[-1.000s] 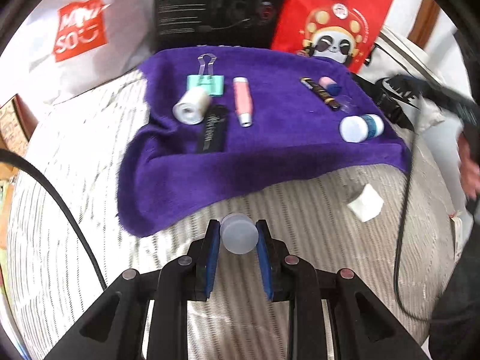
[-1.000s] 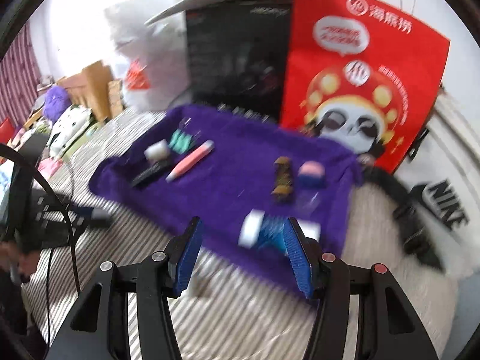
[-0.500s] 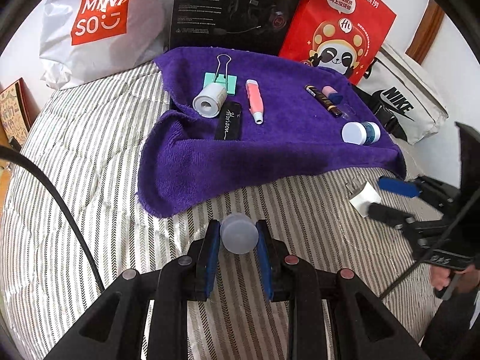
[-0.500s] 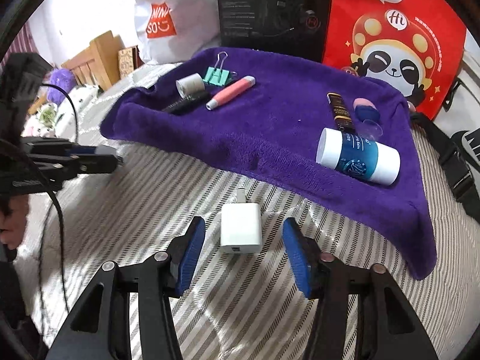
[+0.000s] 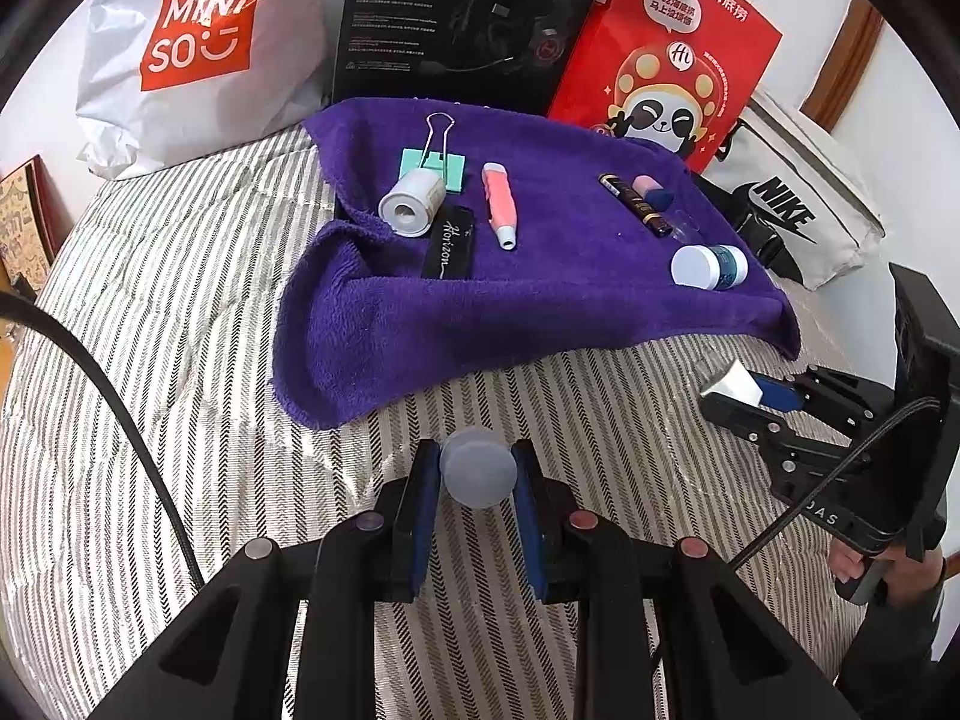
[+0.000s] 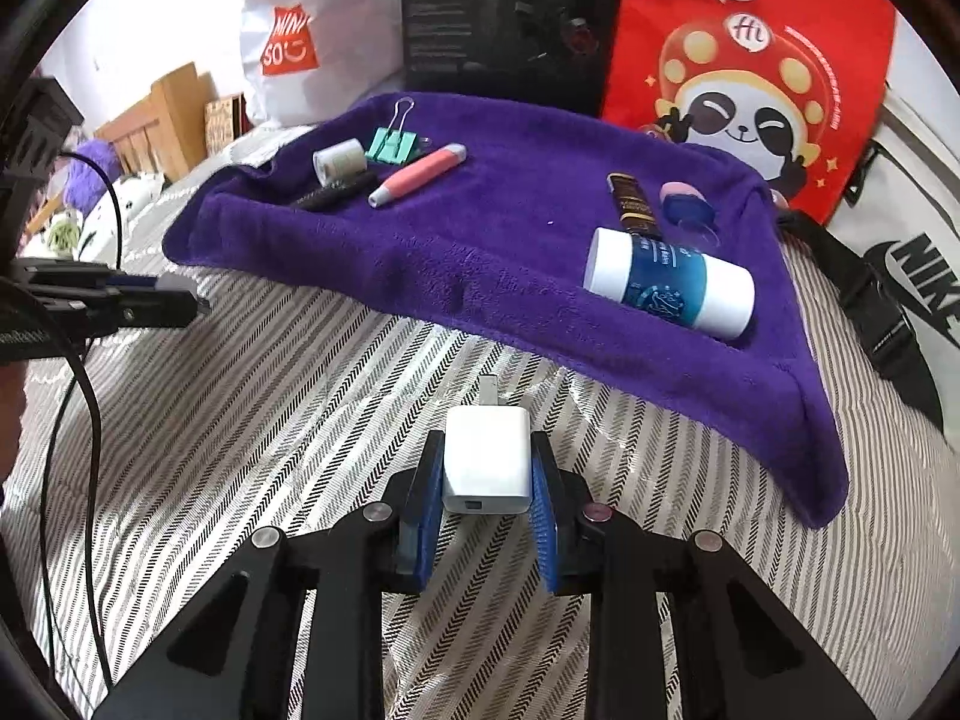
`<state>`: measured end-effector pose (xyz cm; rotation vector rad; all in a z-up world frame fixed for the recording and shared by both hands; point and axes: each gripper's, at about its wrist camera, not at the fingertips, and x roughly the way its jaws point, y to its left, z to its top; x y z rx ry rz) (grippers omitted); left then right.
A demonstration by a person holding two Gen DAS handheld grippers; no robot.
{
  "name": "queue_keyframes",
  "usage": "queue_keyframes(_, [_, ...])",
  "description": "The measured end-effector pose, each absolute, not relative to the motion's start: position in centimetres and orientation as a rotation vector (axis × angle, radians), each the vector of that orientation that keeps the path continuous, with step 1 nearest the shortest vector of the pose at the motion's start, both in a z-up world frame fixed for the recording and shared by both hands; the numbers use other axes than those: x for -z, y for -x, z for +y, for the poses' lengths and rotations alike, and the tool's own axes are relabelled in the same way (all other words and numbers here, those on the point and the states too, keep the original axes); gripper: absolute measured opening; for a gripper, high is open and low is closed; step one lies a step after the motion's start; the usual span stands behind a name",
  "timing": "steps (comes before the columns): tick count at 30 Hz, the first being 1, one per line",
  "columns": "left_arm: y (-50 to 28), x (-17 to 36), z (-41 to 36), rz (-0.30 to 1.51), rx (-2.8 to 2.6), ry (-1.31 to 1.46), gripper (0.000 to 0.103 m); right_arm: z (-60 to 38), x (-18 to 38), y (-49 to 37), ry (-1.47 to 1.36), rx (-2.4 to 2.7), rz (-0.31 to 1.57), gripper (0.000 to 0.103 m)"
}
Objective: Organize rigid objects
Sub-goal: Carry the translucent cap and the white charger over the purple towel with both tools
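My left gripper is shut on a small translucent white cap, held over the striped bedcover just in front of the purple towel. My right gripper is shut on a white plug charger, its prongs pointing at the towel. The left wrist view shows that charger low over the bed at the right. On the towel lie a teal binder clip, a white roll, a black case, a pink pen, a dark tube and a white-and-blue bottle.
Behind the towel stand a white shopping bag, a black box and a red panda bag. A white sports bag with black straps lies at the right. A black cable crosses the bedcover on the left.
The right gripper came down around the white charger and has now shut on it. The left gripper still holds the cap and has barely moved.
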<state>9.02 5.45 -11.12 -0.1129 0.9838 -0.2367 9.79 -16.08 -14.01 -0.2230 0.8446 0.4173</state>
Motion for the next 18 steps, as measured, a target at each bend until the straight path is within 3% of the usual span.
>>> queue_keyframes(18, [-9.8, 12.3, 4.5, 0.997, 0.237, 0.082, 0.023, -16.3, 14.3, -9.5, 0.181, -0.402, 0.820, 0.026])
